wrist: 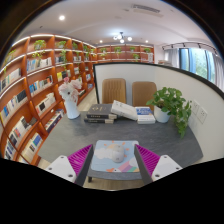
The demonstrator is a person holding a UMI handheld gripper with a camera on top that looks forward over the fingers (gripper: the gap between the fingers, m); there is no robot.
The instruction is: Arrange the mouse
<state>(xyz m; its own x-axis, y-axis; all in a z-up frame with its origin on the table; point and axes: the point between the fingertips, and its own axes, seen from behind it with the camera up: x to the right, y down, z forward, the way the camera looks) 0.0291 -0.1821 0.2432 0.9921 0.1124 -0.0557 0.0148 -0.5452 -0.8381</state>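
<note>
Gripper (115, 165): fingers spread wide, holding nothing.
Between fingers: flat grey-pink printed mouse pad (116, 157) on grey table (70, 135).
Mouse: cannot tell where.
Beyond: stacked books (101, 113), potted green plant (172, 106), white vase (70, 98).
</note>
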